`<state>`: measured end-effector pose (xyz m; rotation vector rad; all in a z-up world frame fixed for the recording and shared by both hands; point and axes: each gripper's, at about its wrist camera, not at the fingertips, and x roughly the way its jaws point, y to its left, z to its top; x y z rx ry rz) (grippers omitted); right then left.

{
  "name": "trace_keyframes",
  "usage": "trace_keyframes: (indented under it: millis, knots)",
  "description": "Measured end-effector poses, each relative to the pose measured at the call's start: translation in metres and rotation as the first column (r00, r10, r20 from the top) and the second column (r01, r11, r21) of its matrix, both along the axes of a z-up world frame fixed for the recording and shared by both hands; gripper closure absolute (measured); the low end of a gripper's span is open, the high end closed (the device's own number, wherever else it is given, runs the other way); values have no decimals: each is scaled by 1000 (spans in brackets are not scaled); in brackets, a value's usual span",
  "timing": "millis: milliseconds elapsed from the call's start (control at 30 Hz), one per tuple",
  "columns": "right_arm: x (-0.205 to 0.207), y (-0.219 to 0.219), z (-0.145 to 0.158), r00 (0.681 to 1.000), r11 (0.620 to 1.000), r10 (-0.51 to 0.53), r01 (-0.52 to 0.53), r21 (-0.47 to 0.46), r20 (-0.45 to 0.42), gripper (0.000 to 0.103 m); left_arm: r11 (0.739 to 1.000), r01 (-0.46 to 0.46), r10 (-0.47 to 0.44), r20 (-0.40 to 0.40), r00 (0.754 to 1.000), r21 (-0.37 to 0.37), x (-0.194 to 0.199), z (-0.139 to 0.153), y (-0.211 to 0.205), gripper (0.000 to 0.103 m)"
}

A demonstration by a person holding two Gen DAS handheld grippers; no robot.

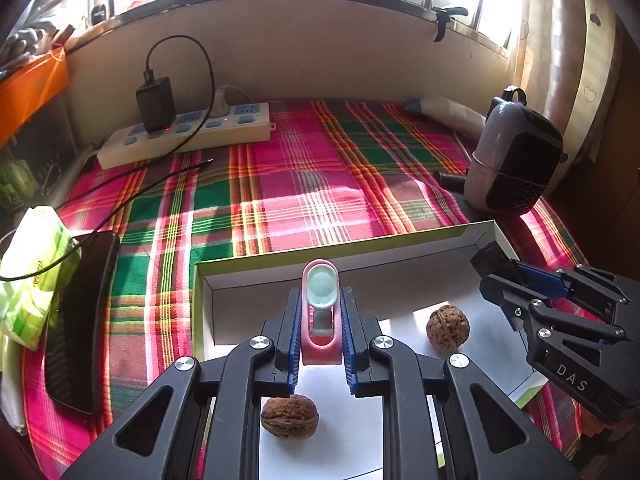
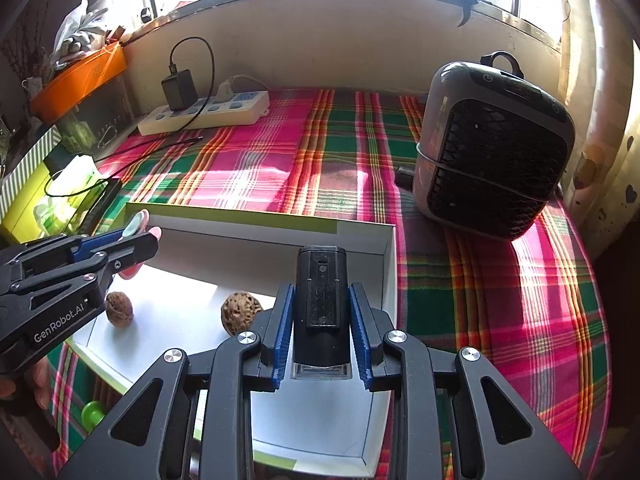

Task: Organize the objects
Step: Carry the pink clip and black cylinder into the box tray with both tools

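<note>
left wrist view: left gripper (image 1: 320, 320) clenched on a small pink plastic clip-like object with a pale green oval insert (image 1: 321, 300), held upright between the blue ribbed pads, out over the shallow white cardboard box with green edging (image 1: 344, 250). likely carried there to be dropped in. two brown wrinkled walnuts already lie on the box floor, one below the jaws (image 1: 290, 416), one further right (image 1: 447, 326), apart from each other.

right wrist view: right gripper (image 2: 321, 320) grasping a black rectangular plastic block, perhaps a battery or charger (image 2: 322, 288), gripped by its long sides, end pointing forward over the same box, near its right wall. both items appear not yet released; both hang above the box, not resting in it.

box sits on a pink, green and white plaid cloth (image 2: 500, 300). grey portable heater with black grille (image 2: 492, 152) stands just beyond the box's far right corner; white power strip (image 1: 184, 136) well apart by the wall. placement judged close to done.
</note>
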<state>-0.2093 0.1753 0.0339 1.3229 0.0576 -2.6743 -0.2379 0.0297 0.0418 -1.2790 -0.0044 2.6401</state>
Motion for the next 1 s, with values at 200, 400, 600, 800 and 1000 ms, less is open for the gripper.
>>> trace_keyframes:
  millis: [200,400,600,800,1000]
  knots:
    - [-16,0,-8,1000,1000,3,-2,-12,28,74,1000,7,-7,23,1000,0,-15,-9,6,87]
    - [-21,0,-15,999,1000,3,-3,-11,43,74,1000,14,-13,36,999,-15,-21,-18,12,87]
    - [-25,0,-19,999,1000,2,-2,-13,52,74,999,24,-23,44,999,-25,-23,-22,16,87]
    - [-25,-1,-19,999,1000,4,-3,-11,47,74,999,30,-29,52,998,-28,-23,-23,17,87]
    - [-25,-1,-20,999,1000,1,0,-13,47,74,999,25,-23,66,998,-30,-26,-25,16,87]
